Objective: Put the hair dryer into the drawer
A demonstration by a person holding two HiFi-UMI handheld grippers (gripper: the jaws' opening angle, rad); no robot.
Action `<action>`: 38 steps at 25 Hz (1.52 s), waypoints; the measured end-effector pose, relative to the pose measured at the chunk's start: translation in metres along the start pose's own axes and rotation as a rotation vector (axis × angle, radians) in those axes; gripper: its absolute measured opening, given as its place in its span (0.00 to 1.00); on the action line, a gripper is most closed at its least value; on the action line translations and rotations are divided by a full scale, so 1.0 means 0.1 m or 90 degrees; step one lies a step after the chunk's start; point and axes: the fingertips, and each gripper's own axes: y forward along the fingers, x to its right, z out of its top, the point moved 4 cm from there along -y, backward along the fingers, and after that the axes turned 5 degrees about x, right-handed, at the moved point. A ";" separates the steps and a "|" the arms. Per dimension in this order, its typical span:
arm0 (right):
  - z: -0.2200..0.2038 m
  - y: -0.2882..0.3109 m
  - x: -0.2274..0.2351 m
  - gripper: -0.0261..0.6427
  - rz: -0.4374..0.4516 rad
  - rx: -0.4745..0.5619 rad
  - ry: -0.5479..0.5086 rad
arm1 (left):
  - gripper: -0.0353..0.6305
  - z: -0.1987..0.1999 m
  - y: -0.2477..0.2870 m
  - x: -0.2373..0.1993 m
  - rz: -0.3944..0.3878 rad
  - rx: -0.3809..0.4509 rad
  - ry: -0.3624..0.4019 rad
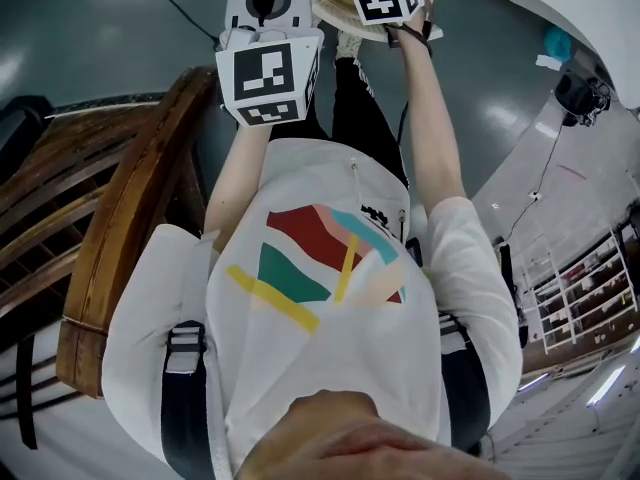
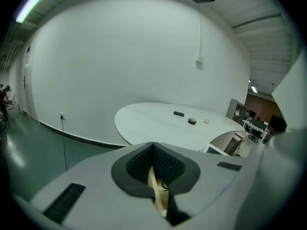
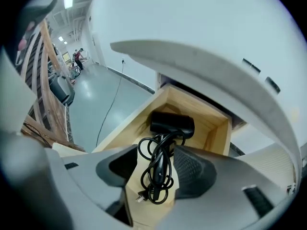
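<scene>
The black hair dryer (image 3: 172,123) lies in the open wooden drawer (image 3: 139,121), its coiled black cord (image 3: 154,181) trailing toward the drawer's front. My right gripper (image 3: 156,152) hangs over the drawer with its jaws open, the cord showing in the gap below them and nothing pressed between the pads. My left gripper (image 2: 153,147) points out over the room with its ribbed pads (image 2: 168,164) meeting at the tips; a strip of light wood shows through the gap lower down. In the head view both marker cubes sit at the top, above the person's arms, beside the drawer's edge (image 1: 330,8).
The drawer sits under a white tabletop (image 3: 216,66). Farther off is a white oval table (image 2: 144,123) with a few small items. A brown wooden chair (image 1: 120,228) stands to the left of the person. A shelf rack (image 1: 590,298) is at the right.
</scene>
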 end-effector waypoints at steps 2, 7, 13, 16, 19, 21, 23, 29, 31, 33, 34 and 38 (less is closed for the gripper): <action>0.04 -0.12 -0.06 0.40 0.001 0.010 0.011 | 0.07 0.02 -0.02 0.03 -0.008 -0.002 0.003; 0.23 -0.47 -0.12 0.40 -0.011 0.065 0.055 | 0.07 0.15 0.02 0.12 -0.033 0.015 0.031; 0.37 -0.99 -0.14 0.38 -0.025 0.146 0.110 | 0.07 0.31 -0.04 0.29 -0.057 0.053 0.044; 0.54 -1.28 -0.02 0.38 -0.041 0.197 0.119 | 0.08 0.43 -0.04 0.39 -0.067 0.067 0.048; 0.73 -1.61 0.13 0.37 -0.063 0.256 0.121 | 0.07 0.59 -0.04 0.49 -0.074 0.083 0.053; 0.84 -1.84 0.22 0.36 -0.080 0.297 0.122 | 0.07 0.70 -0.06 0.55 -0.079 0.095 0.056; 0.93 -2.08 0.30 0.34 -0.100 0.342 0.120 | 0.07 0.81 -0.09 0.60 -0.083 0.110 0.060; 1.15 -2.75 0.41 0.23 -0.137 0.470 0.123 | 0.07 1.10 -0.20 0.76 -0.096 0.148 0.068; 1.19 -2.94 0.39 0.18 -0.149 0.509 0.126 | 0.07 1.18 -0.27 0.77 -0.100 0.162 0.073; 1.21 -3.11 0.35 0.12 -0.163 0.543 0.130 | 0.07 1.24 -0.35 0.76 -0.104 0.175 0.076; 1.22 -3.18 0.33 0.11 -0.170 0.557 0.130 | 0.07 1.27 -0.37 0.76 -0.105 0.182 0.078; 1.20 -3.38 0.32 0.08 -0.193 0.608 0.125 | 0.07 1.38 -0.42 0.81 -0.107 0.210 0.086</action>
